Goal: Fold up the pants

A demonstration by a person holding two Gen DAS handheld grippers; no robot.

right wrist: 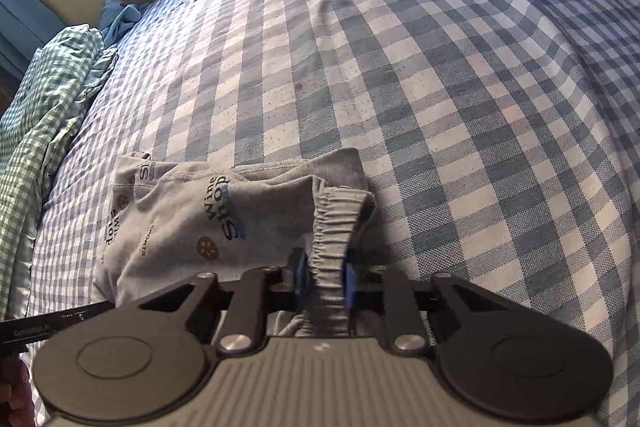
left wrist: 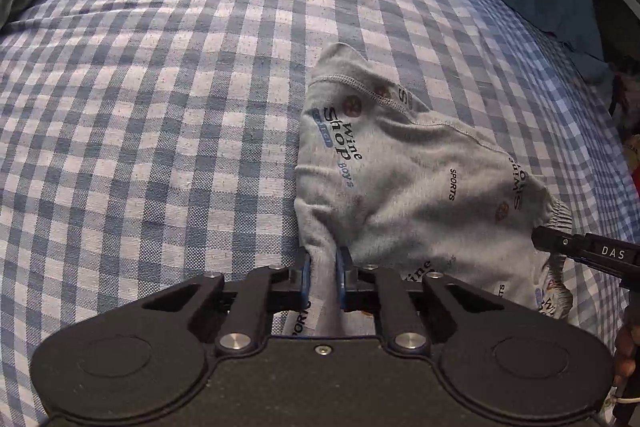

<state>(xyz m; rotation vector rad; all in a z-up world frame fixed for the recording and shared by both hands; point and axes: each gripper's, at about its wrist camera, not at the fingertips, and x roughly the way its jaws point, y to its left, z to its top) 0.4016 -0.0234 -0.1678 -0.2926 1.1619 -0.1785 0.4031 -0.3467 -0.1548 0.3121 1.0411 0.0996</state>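
Lying bunched on the checked bedspread point(left wrist: 160, 107), grey printed pants point(left wrist: 400, 179), long axis running from one claw across to the other. Clamped on a fabric fold at the near edge, left gripper point(left wrist: 323, 267); clamped on the gathered elastic waistband point(right wrist: 334, 227), right gripper point(right wrist: 325, 273). Both equally near, each already pinching its own end. No containers in sight; green checked bedding point(right wrist: 52, 99) well apart.

Left gripper point(left wrist: 323, 269): matte black speckled body, two round discs, black linkage arms, silver screws, blue pads point(left wrist: 306, 273).
Right gripper point(right wrist: 324, 277): ribbed grey body, same discs, screws, blue pads; "DAS" lettering seen at 3 o'clock in left view.
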